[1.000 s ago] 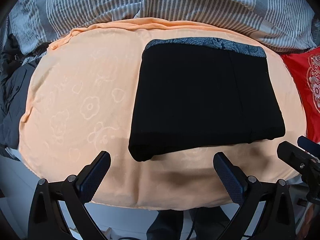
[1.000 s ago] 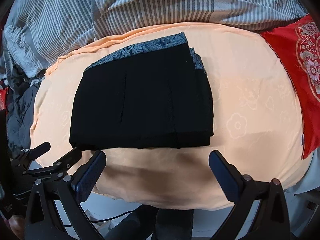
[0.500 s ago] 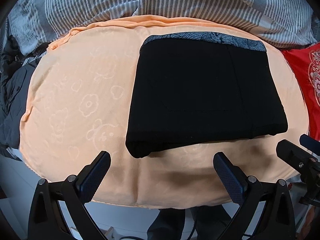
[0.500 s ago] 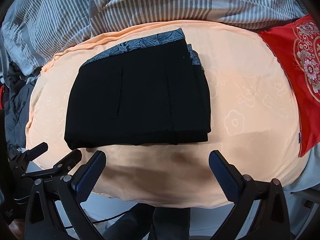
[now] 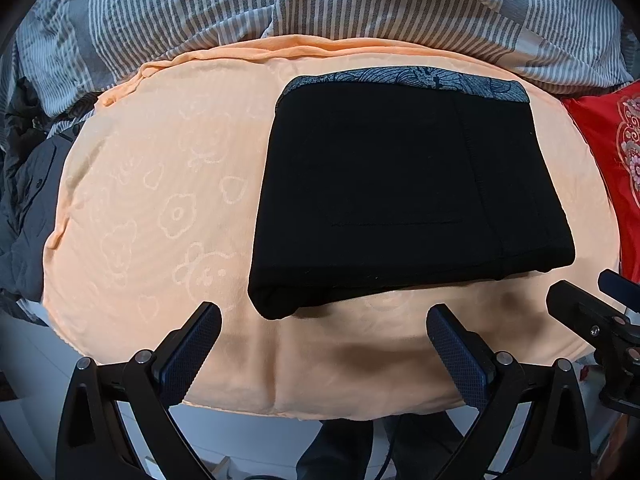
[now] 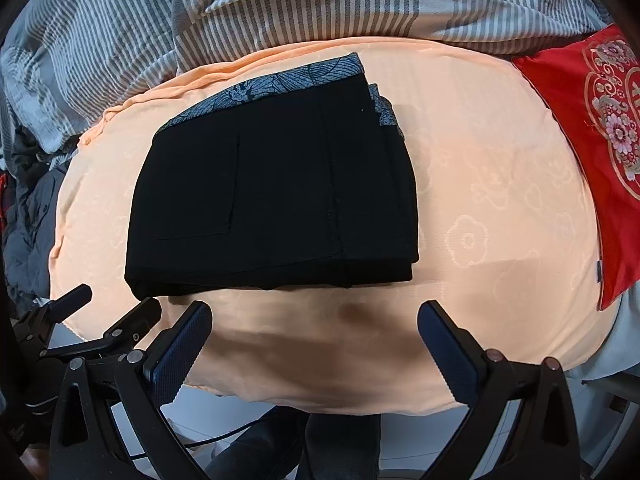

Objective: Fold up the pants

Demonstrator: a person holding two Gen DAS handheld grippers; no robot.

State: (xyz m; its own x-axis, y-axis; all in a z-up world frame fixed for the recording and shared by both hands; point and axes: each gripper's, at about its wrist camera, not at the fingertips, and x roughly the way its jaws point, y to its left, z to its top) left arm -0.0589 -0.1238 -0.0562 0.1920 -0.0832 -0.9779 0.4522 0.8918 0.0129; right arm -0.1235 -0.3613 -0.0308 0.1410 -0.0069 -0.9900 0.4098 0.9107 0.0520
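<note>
The black pants (image 5: 404, 188) lie folded into a thick rectangle on the orange sheet (image 5: 160, 208), with a grey patterned waistband along the far edge. They also show in the right wrist view (image 6: 272, 196). My left gripper (image 5: 324, 324) is open and empty, just short of the pants' near edge. My right gripper (image 6: 316, 320) is open and empty, close to the near edge too. The right gripper's fingers (image 5: 580, 312) show at the right of the left wrist view. The left gripper's fingers (image 6: 132, 320) show at the lower left of the right wrist view.
A grey striped duvet (image 5: 320, 4) is bunched behind the sheet. A red embroidered cushion (image 6: 600, 128) lies to the right. Dark clothing (image 5: 28, 184) is piled at the left. The bed's front edge drops to the floor below the grippers.
Both grippers have come slightly closer to the folded pants, so the pants look larger. The pants have not moved and both grippers stay open.
</note>
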